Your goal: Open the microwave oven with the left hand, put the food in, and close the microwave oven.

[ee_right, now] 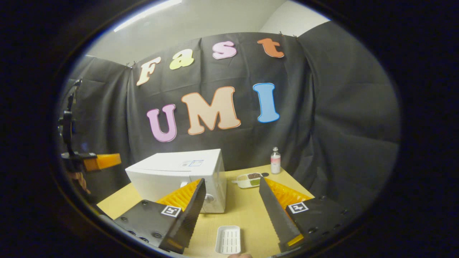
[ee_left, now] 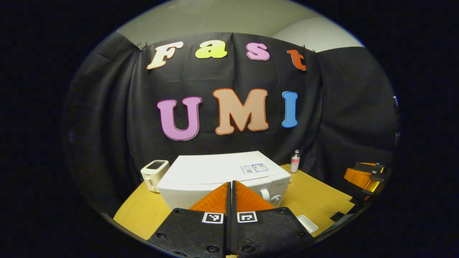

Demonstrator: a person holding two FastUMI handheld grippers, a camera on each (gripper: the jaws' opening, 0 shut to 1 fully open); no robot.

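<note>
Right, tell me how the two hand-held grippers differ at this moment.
The left hand-held gripper has its fingers pressed together, while the right hand-held gripper holds its fingers wide apart. The left one points at the microwave; the right one frames the small white tray. Neither holds anything.

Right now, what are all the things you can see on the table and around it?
Microwave oven: one, white, door closed, on the table's left part.
Toaster-like box: one, cream, left of the microwave.
Bottle: one, clear with pinkish label, back of table by the cloth.
Food dish: one, white, holding food in sections, right of the microwave.
Tray: one, white, ridged, near front edge.
Table: one, yellow-tan wood.
Wall cloth: black, behind everything.
Left tongs: closed, pointed at the microwave.
Right tongs: open, above the tray.
</note>
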